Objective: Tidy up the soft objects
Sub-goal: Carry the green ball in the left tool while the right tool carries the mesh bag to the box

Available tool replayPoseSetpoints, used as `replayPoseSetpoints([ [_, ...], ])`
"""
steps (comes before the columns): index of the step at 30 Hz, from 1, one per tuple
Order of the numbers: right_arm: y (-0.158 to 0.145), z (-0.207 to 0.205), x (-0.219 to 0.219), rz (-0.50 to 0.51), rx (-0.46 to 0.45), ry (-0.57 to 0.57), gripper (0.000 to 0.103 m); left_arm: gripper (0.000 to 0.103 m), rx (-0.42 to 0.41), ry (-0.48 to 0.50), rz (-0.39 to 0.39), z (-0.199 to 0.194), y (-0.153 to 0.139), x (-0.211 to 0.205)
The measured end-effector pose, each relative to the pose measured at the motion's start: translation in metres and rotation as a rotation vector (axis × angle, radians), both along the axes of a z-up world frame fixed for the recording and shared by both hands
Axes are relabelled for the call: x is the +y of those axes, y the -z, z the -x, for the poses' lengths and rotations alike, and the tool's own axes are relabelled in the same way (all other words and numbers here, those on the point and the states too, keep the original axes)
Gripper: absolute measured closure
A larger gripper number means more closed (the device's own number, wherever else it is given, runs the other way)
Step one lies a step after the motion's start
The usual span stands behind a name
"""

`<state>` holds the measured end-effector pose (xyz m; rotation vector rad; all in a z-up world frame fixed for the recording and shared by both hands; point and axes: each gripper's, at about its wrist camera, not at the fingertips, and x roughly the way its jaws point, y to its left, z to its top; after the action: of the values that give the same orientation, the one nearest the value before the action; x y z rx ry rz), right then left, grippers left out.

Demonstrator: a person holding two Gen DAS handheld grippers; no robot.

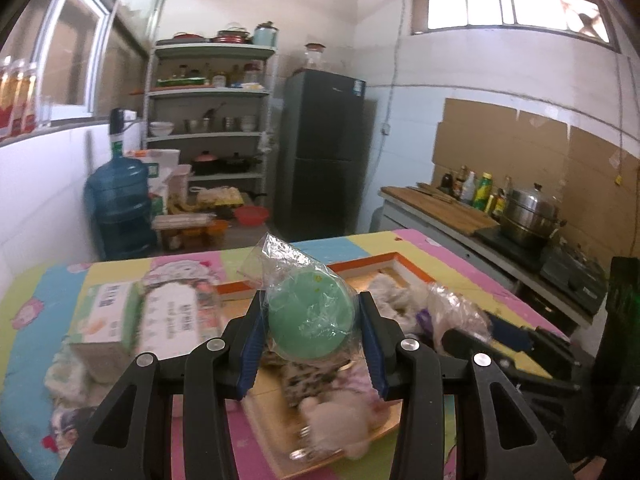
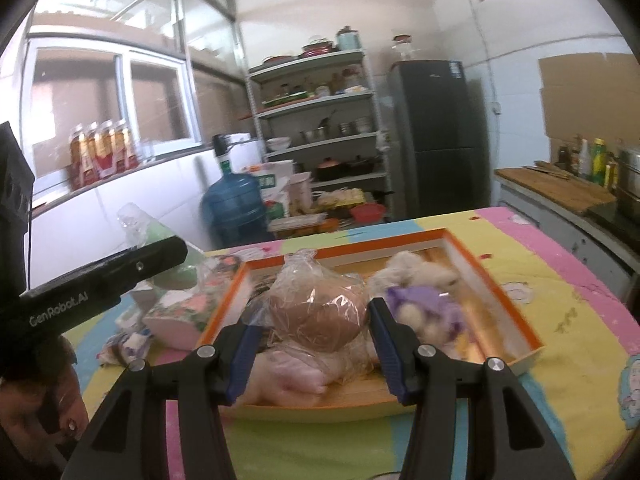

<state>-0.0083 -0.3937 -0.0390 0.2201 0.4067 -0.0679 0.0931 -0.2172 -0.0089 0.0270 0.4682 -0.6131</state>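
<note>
Soft green ball [image 1: 311, 316] in a clear bag is sitting pinched in the left hand-held gripper [image 1: 310, 320] above the table [image 1: 352, 246]; the right hand-held gripper [image 2: 316, 320] is pinching a bagged brown ball [image 2: 318, 314] over the orange-rimmed tray [image 2: 496, 280] holding a plush toy [image 2: 424, 296].

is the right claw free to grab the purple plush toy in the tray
Probably not yet: the right claw is shut on a bagged brown ball. The plush toy lies uncovered in the tray, just right of it.
</note>
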Motion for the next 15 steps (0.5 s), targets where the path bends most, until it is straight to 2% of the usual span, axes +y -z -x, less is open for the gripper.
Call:
replayPoseSetpoints([
  [8,0.004,0.007,-0.047,0.022,0.002,0.129,0.049,0.058,0.026,0.061,-0.012,-0.015,0.012,-0.051],
  [15,0.015,0.003,-0.074,0.020,0.028,0.174,0.049,0.058,0.049,0.086,-0.033,-0.031,0.023,-0.087],
])
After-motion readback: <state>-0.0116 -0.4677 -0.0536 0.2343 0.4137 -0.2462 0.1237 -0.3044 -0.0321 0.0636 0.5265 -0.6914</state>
